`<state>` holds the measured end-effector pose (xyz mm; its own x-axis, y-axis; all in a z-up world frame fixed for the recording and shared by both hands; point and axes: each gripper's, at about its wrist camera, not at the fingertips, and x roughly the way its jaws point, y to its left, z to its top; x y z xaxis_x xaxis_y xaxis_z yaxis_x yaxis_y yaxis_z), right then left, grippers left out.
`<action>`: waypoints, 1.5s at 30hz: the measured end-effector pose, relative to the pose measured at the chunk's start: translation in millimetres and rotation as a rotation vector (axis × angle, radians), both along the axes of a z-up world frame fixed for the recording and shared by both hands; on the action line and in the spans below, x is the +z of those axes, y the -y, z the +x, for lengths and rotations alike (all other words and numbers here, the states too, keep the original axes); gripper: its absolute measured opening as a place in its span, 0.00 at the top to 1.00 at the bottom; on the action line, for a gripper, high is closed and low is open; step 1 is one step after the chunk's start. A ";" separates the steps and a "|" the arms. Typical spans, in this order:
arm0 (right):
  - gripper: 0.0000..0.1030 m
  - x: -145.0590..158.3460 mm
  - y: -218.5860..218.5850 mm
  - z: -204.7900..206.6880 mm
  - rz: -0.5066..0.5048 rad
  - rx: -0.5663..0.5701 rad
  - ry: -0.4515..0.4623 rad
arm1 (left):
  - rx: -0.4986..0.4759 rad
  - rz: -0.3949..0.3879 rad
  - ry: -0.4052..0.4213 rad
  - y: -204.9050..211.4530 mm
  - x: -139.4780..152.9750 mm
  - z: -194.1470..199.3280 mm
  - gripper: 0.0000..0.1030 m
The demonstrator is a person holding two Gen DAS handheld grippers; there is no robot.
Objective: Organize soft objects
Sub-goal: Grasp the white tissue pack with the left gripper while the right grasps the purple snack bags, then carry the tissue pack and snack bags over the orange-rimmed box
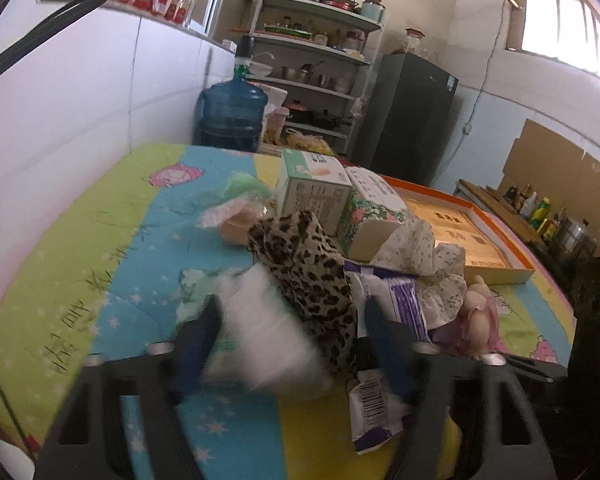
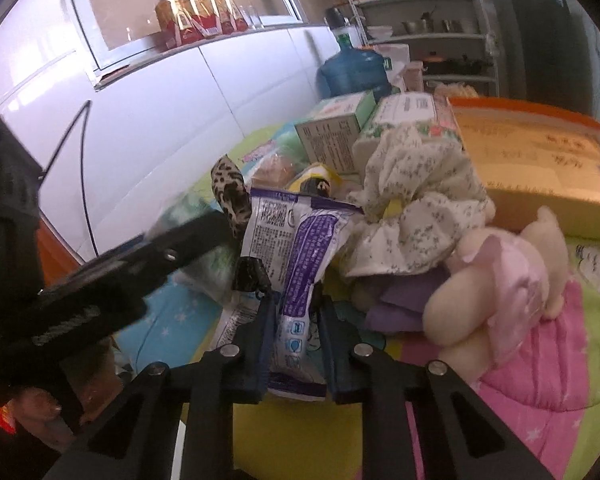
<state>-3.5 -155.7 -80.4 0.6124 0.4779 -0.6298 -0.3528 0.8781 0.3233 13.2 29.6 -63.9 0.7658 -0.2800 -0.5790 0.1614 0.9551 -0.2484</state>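
**Both grippers down in the pile of soft things**

Nearest you, your right gripper (image 2: 296, 312) is pinching a white and purple packet (image 2: 296, 256); its two blue pads press on the packet's lower half, and the packet stands up between them, its top edge leaning against the pile. Your left gripper (image 1: 290, 344) straddles a white, blurred soft pack (image 1: 268, 332). One pad lies against the pack's left side, but the other stands off to the right beside the same packet (image 1: 400, 300), so its jaws are spread and not clamped on the pack.

All of it sits on a bright quilt (image 1: 100, 240) of green, blue, yellow and pink.

Just behind the white pack, a leopard-print cloth (image 1: 304, 256) drapes over the heap. To its right lies a crumpled cloth with small flowers (image 2: 416, 208), and beside that, on the pink part of the quilt, a cream plush toy in a pink dress (image 2: 496, 284). A bit of purple fabric (image 2: 400, 300) shows under the toy.

Farther back stand a green and white box (image 1: 312, 188) and a flowered tissue pack (image 1: 372, 208), touching each other. Right of them lies a flat orange-rimmed box (image 1: 480, 216).

Beyond the quilt stand a blue water jug (image 1: 232, 112), a white shelf rack (image 1: 320, 48) of kitchenware and a dark fridge (image 1: 412, 120).
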 end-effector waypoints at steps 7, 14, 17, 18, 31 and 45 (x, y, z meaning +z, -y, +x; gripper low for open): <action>0.81 11.0 1.3 -3.4 -0.015 -0.013 0.041 | -0.013 -0.008 0.000 -4.4 -4.4 -8.5 0.73; 0.82 20.4 2.2 -11.5 -0.028 -0.016 0.095 | -0.030 -0.025 0.037 -6.2 0.7 -21.4 0.82; 0.82 26.1 4.0 -15.9 -0.029 -0.020 0.123 | -0.030 -0.034 0.064 -6.9 7.0 -27.5 0.83; 0.82 28.1 5.8 -17.2 -0.023 -0.023 0.131 | -0.029 -0.037 0.078 -6.9 10.4 -30.1 0.83; 0.83 57.9 32.3 -35.3 0.040 -0.078 0.251 | -0.016 -0.018 0.180 1.8 53.7 -44.0 0.83; 0.83 76.5 91.2 -33.1 0.050 -0.214 0.302 | -0.014 -0.005 0.198 49.1 80.1 -21.0 0.83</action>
<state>-36.6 -246.9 -3.9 0.8565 0.3444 -0.3845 -0.2488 0.9281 0.2772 -7.8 -19.5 16.2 0.8605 -0.2938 -0.4161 0.2209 0.9513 -0.2149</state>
